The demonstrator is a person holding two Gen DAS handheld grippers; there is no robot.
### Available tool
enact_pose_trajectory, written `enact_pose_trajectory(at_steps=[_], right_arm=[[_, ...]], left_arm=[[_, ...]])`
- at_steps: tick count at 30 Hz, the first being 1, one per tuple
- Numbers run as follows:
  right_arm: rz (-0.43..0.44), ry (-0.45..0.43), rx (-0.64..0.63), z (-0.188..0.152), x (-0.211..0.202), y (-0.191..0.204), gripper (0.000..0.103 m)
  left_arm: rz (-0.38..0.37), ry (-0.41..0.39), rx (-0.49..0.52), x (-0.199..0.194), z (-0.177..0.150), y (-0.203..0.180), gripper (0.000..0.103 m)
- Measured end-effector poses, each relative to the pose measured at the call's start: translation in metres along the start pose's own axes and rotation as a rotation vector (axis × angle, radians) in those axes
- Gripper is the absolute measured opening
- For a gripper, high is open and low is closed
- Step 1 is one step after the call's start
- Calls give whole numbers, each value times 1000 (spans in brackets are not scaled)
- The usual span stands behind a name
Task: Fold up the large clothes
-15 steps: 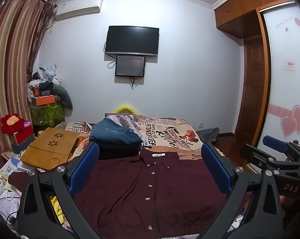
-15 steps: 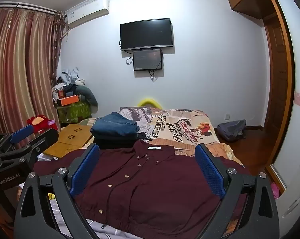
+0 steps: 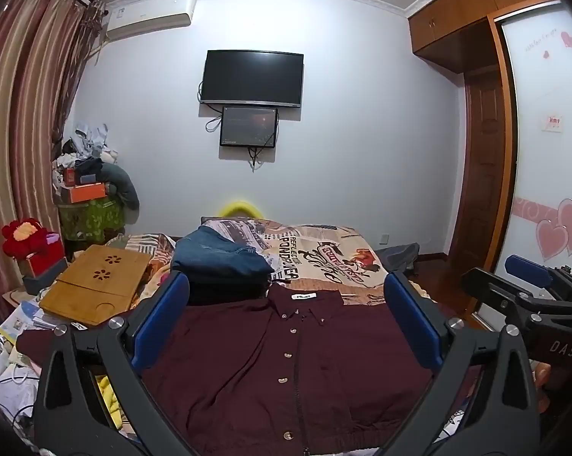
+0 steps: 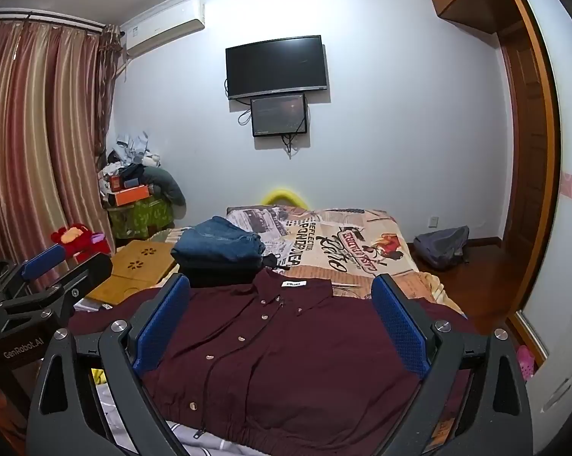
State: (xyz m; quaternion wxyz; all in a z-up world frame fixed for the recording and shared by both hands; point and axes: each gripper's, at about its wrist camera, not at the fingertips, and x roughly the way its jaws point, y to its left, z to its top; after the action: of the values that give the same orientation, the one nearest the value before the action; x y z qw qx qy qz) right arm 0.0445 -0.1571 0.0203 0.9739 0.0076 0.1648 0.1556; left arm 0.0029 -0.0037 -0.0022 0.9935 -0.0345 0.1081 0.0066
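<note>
A dark maroon button-up shirt [image 3: 286,361] lies spread flat, front up, on the near end of the bed, collar toward the far wall; it also shows in the right wrist view [image 4: 286,342]. My left gripper [image 3: 286,323] is open and empty, held above the shirt. My right gripper [image 4: 282,319] is open and empty, also above the shirt. The right gripper shows at the right edge of the left wrist view [image 3: 529,296]; the left gripper shows at the left edge of the right wrist view [image 4: 38,285].
A stack of folded clothes, blue jeans on top [image 3: 217,258], sits just beyond the shirt's collar on the patterned bedspread [image 3: 331,254]. A wooden lap tray [image 3: 95,285] lies left of the bed. A wardrobe door [image 3: 544,152] stands right. A bag [image 4: 441,247] lies on the floor.
</note>
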Motion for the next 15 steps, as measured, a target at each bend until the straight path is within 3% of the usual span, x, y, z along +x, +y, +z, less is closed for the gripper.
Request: enact_pose_trajectory(at_steps=[15], right_arm=[[3,3,8,1,0,-3,95]], left_arm=[[7,-1,-12,1,-2,5,103]])
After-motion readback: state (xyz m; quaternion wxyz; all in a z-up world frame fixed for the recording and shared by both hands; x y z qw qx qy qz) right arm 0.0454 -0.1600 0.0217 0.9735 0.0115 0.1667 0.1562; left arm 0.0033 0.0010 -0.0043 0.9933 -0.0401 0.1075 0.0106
